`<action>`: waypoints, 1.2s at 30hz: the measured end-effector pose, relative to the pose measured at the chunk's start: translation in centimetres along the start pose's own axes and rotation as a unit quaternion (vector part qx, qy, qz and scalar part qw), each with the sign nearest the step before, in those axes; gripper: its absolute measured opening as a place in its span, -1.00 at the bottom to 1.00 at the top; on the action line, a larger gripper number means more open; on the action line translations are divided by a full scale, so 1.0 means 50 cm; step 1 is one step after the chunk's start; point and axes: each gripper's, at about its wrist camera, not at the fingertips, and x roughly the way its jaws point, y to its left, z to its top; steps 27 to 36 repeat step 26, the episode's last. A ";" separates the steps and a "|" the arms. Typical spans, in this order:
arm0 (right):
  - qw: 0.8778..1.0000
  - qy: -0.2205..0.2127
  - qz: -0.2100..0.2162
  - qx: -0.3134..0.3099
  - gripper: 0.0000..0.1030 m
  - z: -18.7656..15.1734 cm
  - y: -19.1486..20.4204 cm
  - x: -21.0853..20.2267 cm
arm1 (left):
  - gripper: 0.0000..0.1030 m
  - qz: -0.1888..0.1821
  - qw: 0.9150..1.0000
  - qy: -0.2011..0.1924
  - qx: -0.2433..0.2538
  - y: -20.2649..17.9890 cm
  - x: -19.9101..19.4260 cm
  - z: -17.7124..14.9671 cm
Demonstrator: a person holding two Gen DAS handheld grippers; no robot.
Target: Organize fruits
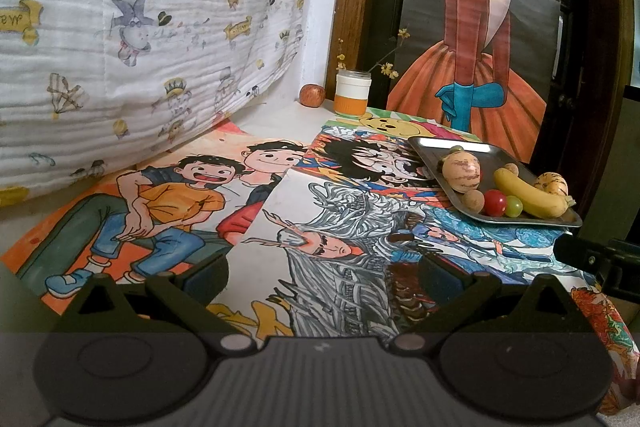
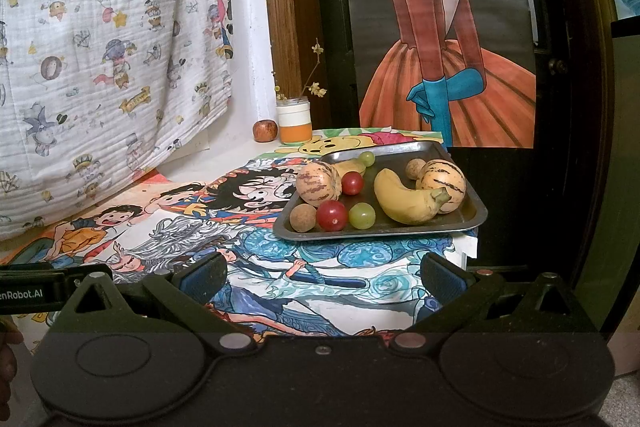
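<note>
A steel tray (image 2: 460,225) (image 1: 430,155) sits at the table's far right corner. It holds a banana (image 2: 404,201) (image 1: 528,197), two striped pepino melons (image 2: 318,185) (image 2: 442,181), two red cherry tomatoes (image 2: 331,215) (image 2: 352,183), two green grapes (image 2: 362,215) (image 2: 367,158) and two small brown round fruits (image 2: 302,218) (image 2: 415,169). A red apple (image 2: 265,130) (image 1: 313,95) lies apart by the back wall. My left gripper (image 1: 322,273) and right gripper (image 2: 323,277) are both open and empty, short of the tray.
An orange-and-white jar (image 2: 295,121) with flower twigs stands beside the apple. Cartoon drawings (image 1: 168,211) cover the tabletop. A printed blanket (image 1: 120,27) hangs at the left. A poster (image 2: 440,47) leans on the dark wooden door behind. The table edge drops off right of the tray.
</note>
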 end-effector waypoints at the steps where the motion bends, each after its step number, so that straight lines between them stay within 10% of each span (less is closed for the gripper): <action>1: 1.000 0.000 0.000 0.000 0.99 -0.001 0.000 0.000 | 1.00 0.000 1.000 0.000 0.000 0.000 0.000 0.001; 36: 1.000 0.001 0.000 0.000 0.99 0.001 -0.001 0.000 | 0.99 0.006 1.000 0.006 0.001 -0.003 -0.003 -0.001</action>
